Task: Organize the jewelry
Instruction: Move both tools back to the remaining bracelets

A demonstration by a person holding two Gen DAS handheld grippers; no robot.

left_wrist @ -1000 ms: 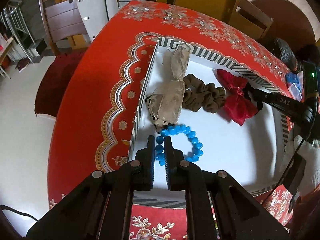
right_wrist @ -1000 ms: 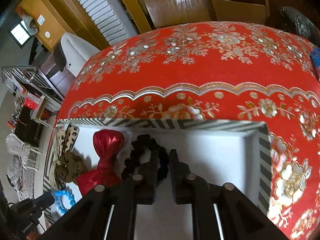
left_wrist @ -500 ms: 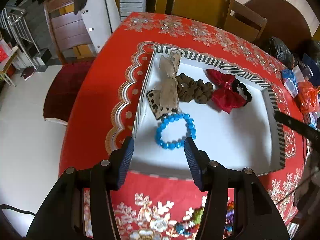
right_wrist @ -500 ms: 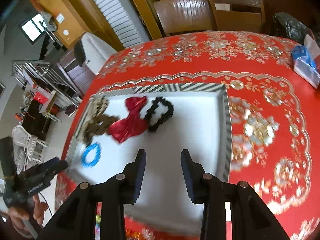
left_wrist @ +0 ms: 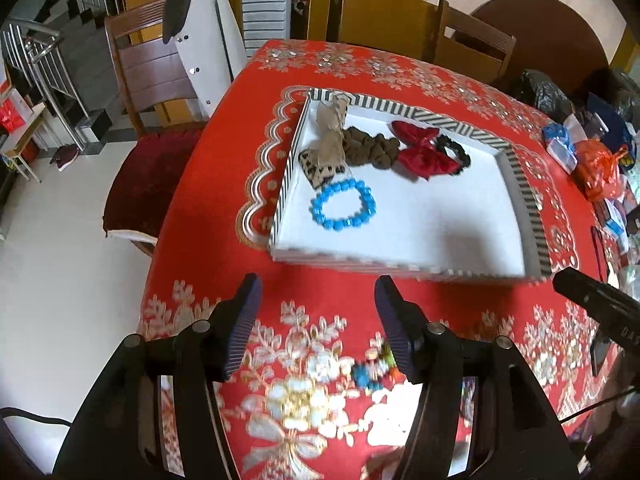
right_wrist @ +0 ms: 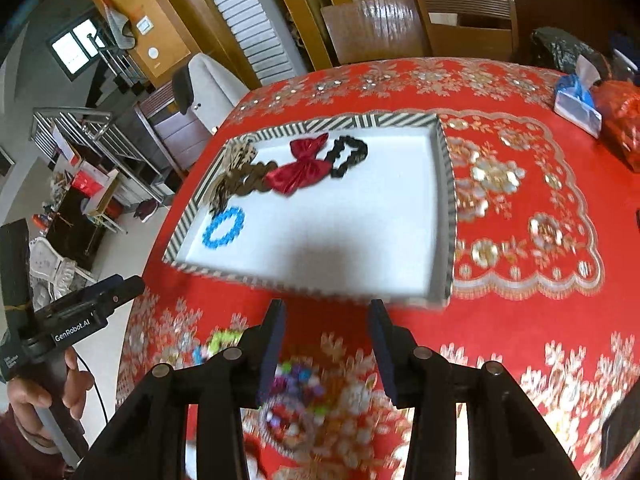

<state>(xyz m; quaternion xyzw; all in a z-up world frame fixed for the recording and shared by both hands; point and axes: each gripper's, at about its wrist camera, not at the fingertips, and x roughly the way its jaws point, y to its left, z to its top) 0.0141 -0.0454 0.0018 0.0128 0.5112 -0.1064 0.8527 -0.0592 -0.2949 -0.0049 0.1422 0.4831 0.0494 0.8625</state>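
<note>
A white tray with a striped rim (left_wrist: 516,172) (right_wrist: 446,168) sits on the red tablecloth. In it lie a blue bead bracelet (left_wrist: 343,209) (right_wrist: 223,226), a beige bow (left_wrist: 330,148), a brown scrunchie (left_wrist: 370,148) (right_wrist: 250,180), a red bow (left_wrist: 422,152) (right_wrist: 300,170) and a black scrunchie (left_wrist: 454,150) (right_wrist: 348,152). My left gripper (left_wrist: 316,322) is open and empty, in front of the tray. My right gripper (right_wrist: 326,344) is open and empty, also in front of the tray. Blurred colourful bead jewelry (left_wrist: 374,368) (right_wrist: 296,380) lies on the cloth near both grippers.
Wooden chairs (left_wrist: 160,76) (right_wrist: 376,28) stand around the table. A tissue pack (right_wrist: 578,100), bags (left_wrist: 598,164) and small items crowd the far right of the table. The table edge drops to the floor on the left.
Both grippers opened, let go of the blue bracelet and the black scrunchie in the tray, and pulled back toward the near edge of the table.
</note>
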